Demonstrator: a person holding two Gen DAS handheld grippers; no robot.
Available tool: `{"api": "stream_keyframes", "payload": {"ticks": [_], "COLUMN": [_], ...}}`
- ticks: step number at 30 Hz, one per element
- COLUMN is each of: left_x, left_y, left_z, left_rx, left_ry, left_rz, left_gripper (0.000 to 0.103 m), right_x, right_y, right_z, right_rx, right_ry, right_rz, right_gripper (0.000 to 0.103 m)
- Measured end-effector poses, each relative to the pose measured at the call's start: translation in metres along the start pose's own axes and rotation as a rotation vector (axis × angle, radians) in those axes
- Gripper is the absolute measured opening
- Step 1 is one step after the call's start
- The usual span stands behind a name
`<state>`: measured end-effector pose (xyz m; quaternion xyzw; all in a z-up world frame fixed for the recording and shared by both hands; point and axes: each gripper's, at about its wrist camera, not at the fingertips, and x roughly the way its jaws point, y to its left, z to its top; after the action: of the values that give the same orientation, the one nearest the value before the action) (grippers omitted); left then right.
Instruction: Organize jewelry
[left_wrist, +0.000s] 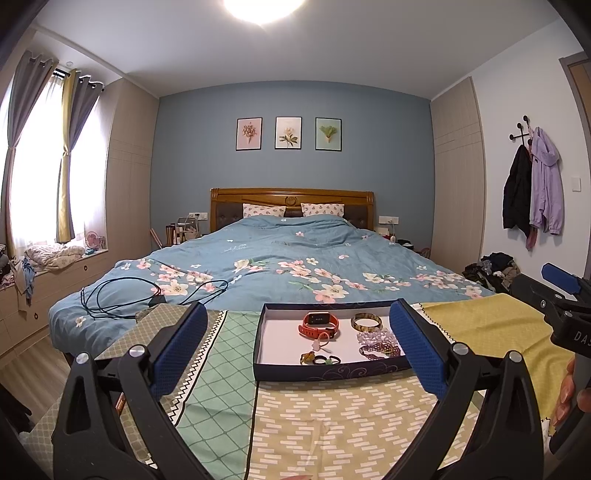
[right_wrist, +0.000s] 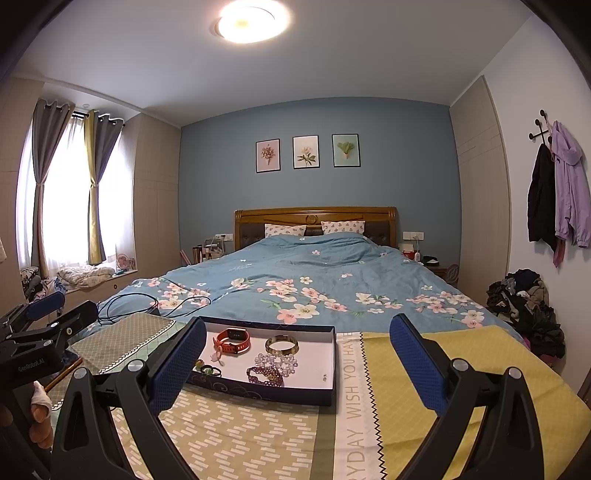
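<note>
A dark blue shallow box (left_wrist: 332, 371) with a white floor sits on the patchwork cloth; it also shows in the right wrist view (right_wrist: 328, 369). In it lie a red smartwatch (left_wrist: 318, 323) (right_wrist: 232, 340), a gold bangle (left_wrist: 366, 321) (right_wrist: 281, 345), clear and purple bead bracelets (left_wrist: 378, 341) (right_wrist: 271, 369), and small rings (left_wrist: 320, 357) (right_wrist: 207, 368). My left gripper (left_wrist: 297, 323) is open and empty, held in front of the box. My right gripper (right_wrist: 297, 336) is open and empty, to the right of the box.
The cloth (left_wrist: 332, 424) covers a table at the foot of a bed with a blue floral duvet (left_wrist: 280, 266). A black cable (left_wrist: 147, 295) lies on the bed's left corner. A pile of clothes (right_wrist: 524, 306) lies by the right wall.
</note>
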<state>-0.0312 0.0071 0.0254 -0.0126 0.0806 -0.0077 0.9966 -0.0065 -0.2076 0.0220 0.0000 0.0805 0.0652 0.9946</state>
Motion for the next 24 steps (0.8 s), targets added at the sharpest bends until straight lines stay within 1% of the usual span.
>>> {"api": "stream_keyframes", "payload": {"ticks": [24], "left_x": [-0.0003], "left_y": [-0.0011], "left_z": [0.0007], "left_rx": [0.001], "left_ry": [0.002], "left_rz": [0.000], "left_gripper": [0.097], "right_x": [0.0019], "right_y": [0.0004], "right_z": [-0.0014], "right_rx": [0.007], "right_ry": [0.007], "right_rz": [0.004], "right_gripper": [0.096]}}
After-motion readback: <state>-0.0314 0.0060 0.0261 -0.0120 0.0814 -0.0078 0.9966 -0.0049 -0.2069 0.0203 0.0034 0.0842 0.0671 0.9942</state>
